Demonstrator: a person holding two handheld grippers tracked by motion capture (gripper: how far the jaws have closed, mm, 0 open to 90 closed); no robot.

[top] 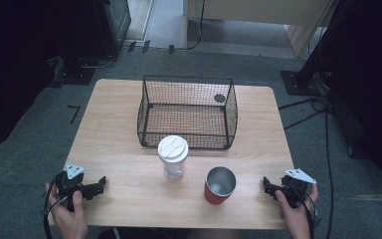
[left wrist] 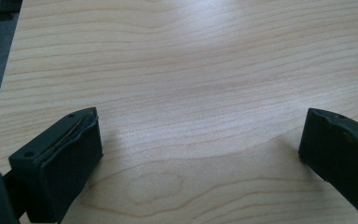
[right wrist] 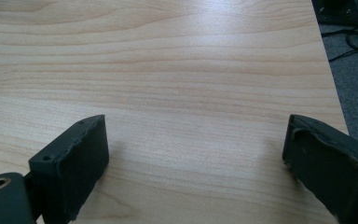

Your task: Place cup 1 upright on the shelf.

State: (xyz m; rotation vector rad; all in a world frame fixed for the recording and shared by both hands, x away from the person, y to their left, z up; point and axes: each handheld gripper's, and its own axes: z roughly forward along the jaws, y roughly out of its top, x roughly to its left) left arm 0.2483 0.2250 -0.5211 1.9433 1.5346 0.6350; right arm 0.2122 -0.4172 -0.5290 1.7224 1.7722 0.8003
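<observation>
A: Layout, left to right?
B: Left gripper at the desk front-left corner, jaws apart over bare wood. Lidded cup upright, mid-desk. Red cup just right of it, upright, mouth up; contents cannot be told. Right gripper at the front-right corner, jaws apart, nothing between.
A: Obstructions?
B: Wire basket behind the cups, open top; a small dark disc shows at its back right.
</observation>
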